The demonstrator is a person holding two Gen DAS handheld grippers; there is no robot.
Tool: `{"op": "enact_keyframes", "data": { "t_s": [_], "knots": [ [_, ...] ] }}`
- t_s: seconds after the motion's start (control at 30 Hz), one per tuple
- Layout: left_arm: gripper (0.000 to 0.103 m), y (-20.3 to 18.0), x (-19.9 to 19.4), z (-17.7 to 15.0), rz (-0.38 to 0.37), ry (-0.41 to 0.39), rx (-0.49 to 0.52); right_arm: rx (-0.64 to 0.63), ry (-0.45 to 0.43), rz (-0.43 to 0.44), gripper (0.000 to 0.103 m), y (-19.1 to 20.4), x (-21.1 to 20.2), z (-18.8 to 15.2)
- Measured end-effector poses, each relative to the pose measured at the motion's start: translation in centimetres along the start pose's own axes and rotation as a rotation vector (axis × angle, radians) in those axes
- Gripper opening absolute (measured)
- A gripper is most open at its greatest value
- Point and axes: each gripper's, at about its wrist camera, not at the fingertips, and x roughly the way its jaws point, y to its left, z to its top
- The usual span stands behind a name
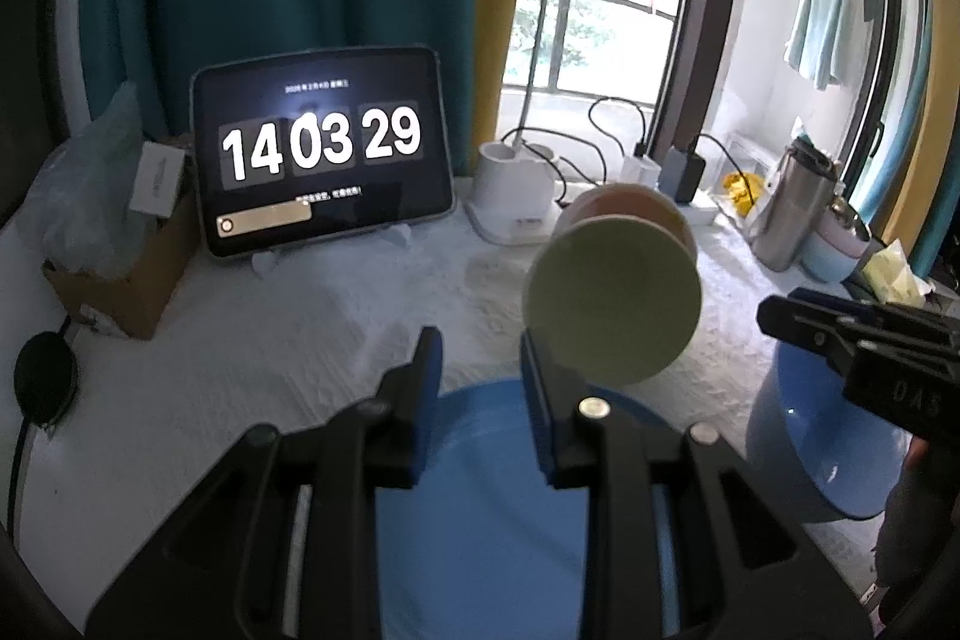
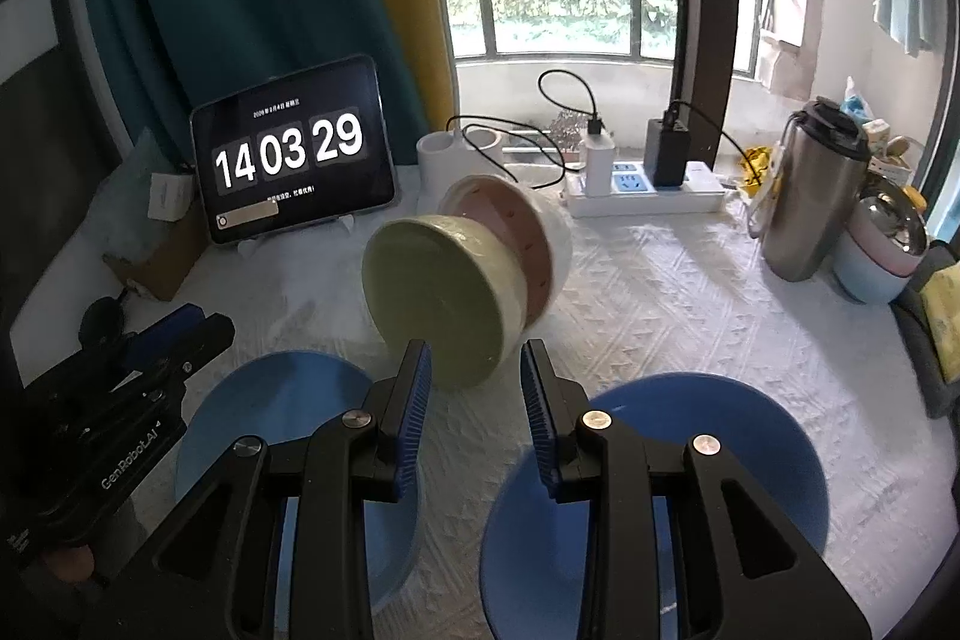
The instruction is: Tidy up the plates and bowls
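A pale green bowl (image 1: 612,298) lies on its side on the white cloth, nested in a pink bowl (image 1: 636,202) with a white outside. My left gripper (image 1: 478,346) is open with nothing between its blue pads, above a blue bowl (image 1: 480,460) and just left of the green bowl's rim. My right gripper (image 2: 475,358) is open too, its tips just short of the green bowl (image 2: 438,292). A second blue bowl (image 2: 654,466) sits below it on the right. The pink bowl (image 2: 528,232), the left blue bowl (image 2: 288,400) and the left gripper (image 2: 198,325) show in the right wrist view.
At the back stand a tablet clock (image 1: 324,154), a white desk lamp (image 1: 516,184), a power strip (image 2: 648,190) with chargers and a steel flask (image 2: 810,196). Stacked pastel bowls (image 2: 882,256) sit at the far right, a cardboard box (image 1: 120,274) at the left.
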Motion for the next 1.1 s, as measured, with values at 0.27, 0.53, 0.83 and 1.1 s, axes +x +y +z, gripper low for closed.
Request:
{"op": "enact_keyframes", "data": {
  "t_s": [0.27, 0.53, 0.83, 1.1],
  "knots": [
    [0.031, 0.8, 3.2, 0.3, -0.018, 0.064, -0.006, 0.022, 0.049, -0.009, 0.033, 0.2, 2.9, 0.5],
    [0.045, 0.6, 5.3, 0.7, -0.049, 0.104, 0.001, 0.059, 0.099, -0.011, 0.038, 0.1, 5.1, 1.0],
    [0.045, -0.9, 8.2, 2.0, -0.099, 0.217, 0.038, 0.167, 0.169, -0.062, 0.043, -0.8, 6.9, 1.7],
    [0.045, -1.7, 11.1, 3.3, -0.114, 0.290, 0.059, 0.255, 0.176, -0.056, 0.043, -1.1, 8.2, 2.2]
  ]
}}
